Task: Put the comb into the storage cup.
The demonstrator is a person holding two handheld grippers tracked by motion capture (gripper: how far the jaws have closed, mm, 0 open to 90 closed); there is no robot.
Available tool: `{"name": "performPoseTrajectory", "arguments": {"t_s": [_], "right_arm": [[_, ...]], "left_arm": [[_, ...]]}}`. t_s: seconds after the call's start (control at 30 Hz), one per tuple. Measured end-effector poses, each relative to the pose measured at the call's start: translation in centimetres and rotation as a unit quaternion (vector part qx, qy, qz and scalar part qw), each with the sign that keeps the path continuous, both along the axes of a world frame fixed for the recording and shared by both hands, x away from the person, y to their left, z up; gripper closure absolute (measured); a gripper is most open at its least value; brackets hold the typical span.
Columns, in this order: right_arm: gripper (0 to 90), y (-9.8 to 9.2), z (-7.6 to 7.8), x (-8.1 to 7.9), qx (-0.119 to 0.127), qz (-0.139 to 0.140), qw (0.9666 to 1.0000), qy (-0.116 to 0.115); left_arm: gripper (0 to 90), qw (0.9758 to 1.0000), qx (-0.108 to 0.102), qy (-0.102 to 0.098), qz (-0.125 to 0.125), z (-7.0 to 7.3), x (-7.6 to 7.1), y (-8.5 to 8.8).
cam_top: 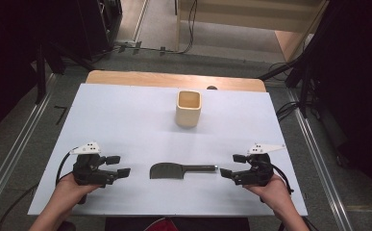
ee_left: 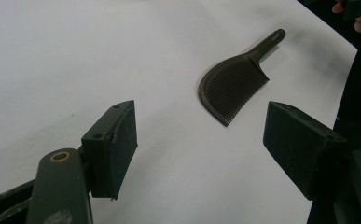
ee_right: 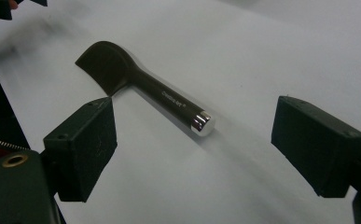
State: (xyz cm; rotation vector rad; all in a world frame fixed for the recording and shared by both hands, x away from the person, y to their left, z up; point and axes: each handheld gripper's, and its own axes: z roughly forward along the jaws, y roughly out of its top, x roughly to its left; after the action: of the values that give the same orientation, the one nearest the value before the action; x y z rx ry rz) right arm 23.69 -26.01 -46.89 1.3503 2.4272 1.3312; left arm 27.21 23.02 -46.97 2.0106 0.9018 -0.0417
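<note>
High view: dark comb (cam_top: 176,170) lies flat on white table (cam_top: 126,115) btwn left gripper (cam_top: 117,166) & right gripper (cam_top: 228,165), both jaws wide open w/ nothing held; risk, I'd judge: thin flat comb skids away if pads close too high.

The comb (cam_top: 174,170) is dark olive-brown with fine parallel teeth, pale lettering along its handle and a shiny silver end cap. The cup (cam_top: 189,109) is plain cream, slightly warmer inside, and the bench (cam_top: 126,120) carries a flat white cover over a light wooden edge. The left gripper (cam_top: 117,166) and right gripper (cam_top: 232,165) are black, each topped with a pale grey plate.
</note>
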Motion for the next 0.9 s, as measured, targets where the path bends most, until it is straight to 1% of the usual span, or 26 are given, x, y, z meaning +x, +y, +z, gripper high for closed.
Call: {"name": "performPoseTrajectory", "arguments": {"t_s": [0.07, 0.23, 0.3, 0.4, 0.5, 0.63, 0.8, 0.9], "right_arm": [[12.4, 0.2, 0.2, 0.0, -0.001, 0.001, 1.0000, 0.000], [12.7, 1.6, 0.8, 0.1, -0.005, 0.020, 0.9998, -0.008], [15.2, 1.9, 0.9, 0.2, -0.010, 0.026, 0.9995, -0.014], [15.2, 2.5, 1.0, 0.5, -0.007, 0.031, 0.9994, -0.014], [15.3, 2.7, 1.1, 0.8, -0.010, 0.036, 0.9992, -0.016], [15.3, 3.6, 1.6, 1.4, -0.006, 0.041, 0.9990, -0.018], [15.3, 4.4, 1.8, 1.8, -0.009, 0.046, 0.9988, -0.017], [16.7, 5.3, 2.0, 2.0, -0.012, 0.052, 0.9985, -0.012]], "left_arm": [[27.4, 1.0000, 0.000, 0.001, 0.000, 0.0, 0.0, 0.0], [27.4, 1.0000, -0.001, 0.001, 0.001, 0.0, 0.0, 0.0], [27.4, 1.0000, 0.000, 0.001, 0.001, 0.0, 0.0, 0.0], [27.4, 1.0000, -0.001, 0.002, 0.001, 0.0, 0.0, 0.0], [27.4, 1.0000, 0.000, 0.002, 0.001, 0.0, 0.0, 0.0], [27.4, 1.0000, 0.000, 0.002, 0.001, 0.0, 0.0, 0.0], [27.4, 1.0000, 0.000, 0.003, 0.000, 0.0, 0.1, 0.0], [27.4, 1.0000, -0.001, 0.002, -0.001, 0.0, 0.0, 0.0]]}}
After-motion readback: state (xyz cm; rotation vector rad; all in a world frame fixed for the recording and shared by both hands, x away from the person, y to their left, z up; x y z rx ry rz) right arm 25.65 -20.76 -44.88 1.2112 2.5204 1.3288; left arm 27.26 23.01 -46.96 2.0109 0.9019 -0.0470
